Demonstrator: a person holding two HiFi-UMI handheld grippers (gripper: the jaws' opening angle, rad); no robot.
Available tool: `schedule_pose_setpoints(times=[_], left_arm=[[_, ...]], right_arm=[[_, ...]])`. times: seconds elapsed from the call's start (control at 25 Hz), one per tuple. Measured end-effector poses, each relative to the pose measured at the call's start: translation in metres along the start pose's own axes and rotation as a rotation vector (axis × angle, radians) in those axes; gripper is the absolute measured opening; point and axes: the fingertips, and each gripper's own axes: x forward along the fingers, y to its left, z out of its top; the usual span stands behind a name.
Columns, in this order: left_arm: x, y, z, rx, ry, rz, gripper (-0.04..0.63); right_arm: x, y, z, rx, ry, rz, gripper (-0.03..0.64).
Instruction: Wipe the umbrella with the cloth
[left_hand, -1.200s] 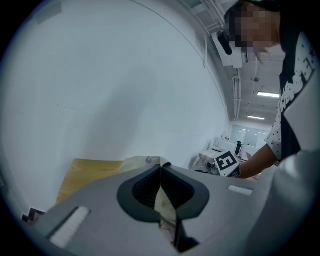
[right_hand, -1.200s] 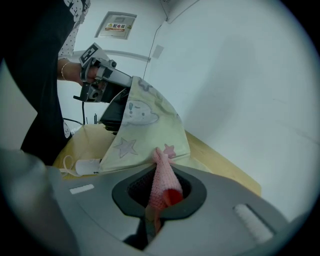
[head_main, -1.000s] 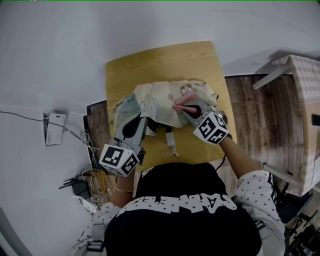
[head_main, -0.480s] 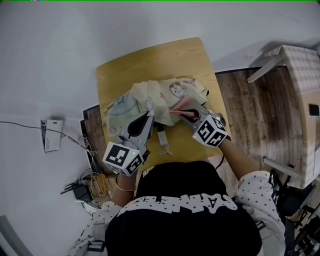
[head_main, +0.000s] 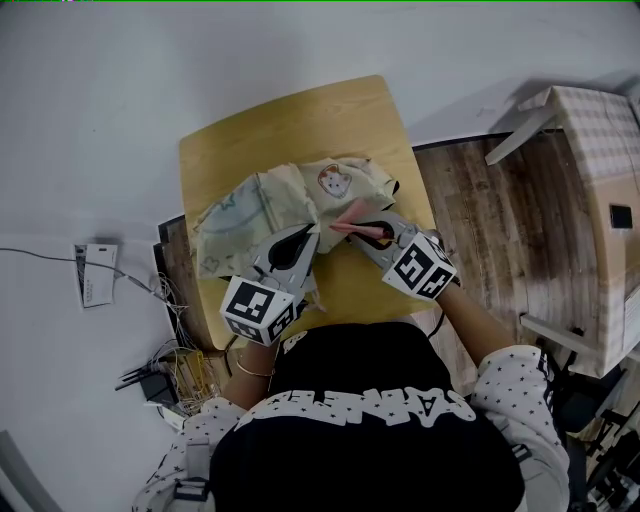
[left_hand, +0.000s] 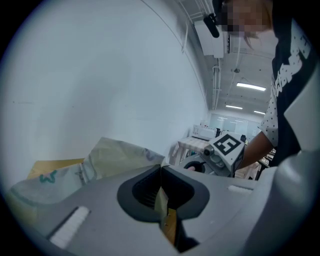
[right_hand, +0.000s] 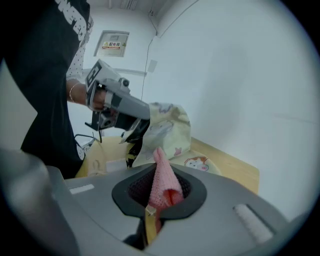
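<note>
Head view looked steeply down on the table (head_main: 300, 120); gripper views, close above it, shared the umbrella (head_main: 290, 200).

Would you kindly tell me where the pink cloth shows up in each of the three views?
Head view: the pink cloth lies just right of centre, at the tip of the right gripper.
Left gripper view: only a small pink speck, right of centre, inside the right gripper's fingers.
Right gripper view: low centre, clamped between the fingers.
Shared landmark: the cartoon-print umbrella.
</note>
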Motion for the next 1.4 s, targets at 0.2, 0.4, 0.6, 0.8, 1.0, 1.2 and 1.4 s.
schedule_pose_setpoints(times=[0.2,0.4,0.6,0.8,1.0,1.2,1.4], left_arm=[[0.019,-0.007,-0.021,-0.005,0.063,-0.005,0.005],[0.04,-0.011,-0.036,-0.01,0.088,-0.017,0.005],[0.056,-0.01,-0.058,-0.006,0.148,-0.033,0.006],[0.068,-0.011,-0.073,-0.011,0.185,-0.056,0.006],[0.077,-0.016,-0.081,-0.023,0.201,-0.088,0.023],[0.076,-0.025,-0.08,-0.045,0.208,-0.142,0.111],[0.066,-0.035,-0.075,-0.054,0.205,-0.194,0.176]], right_arm=[[-0.019,-0.021,0.023,0.102,-0.107,-0.061,0.032],[-0.04,-0.044,0.04,0.183,-0.195,-0.125,0.032],[-0.048,-0.055,0.048,0.219,-0.226,-0.157,0.032],[-0.045,-0.055,0.064,0.202,-0.262,-0.149,0.032],[-0.038,-0.051,0.083,0.177,-0.29,-0.122,0.032],[-0.032,-0.049,0.089,0.179,-0.299,-0.116,0.032],[-0.043,-0.06,0.112,0.156,-0.367,-0.2,0.032]])
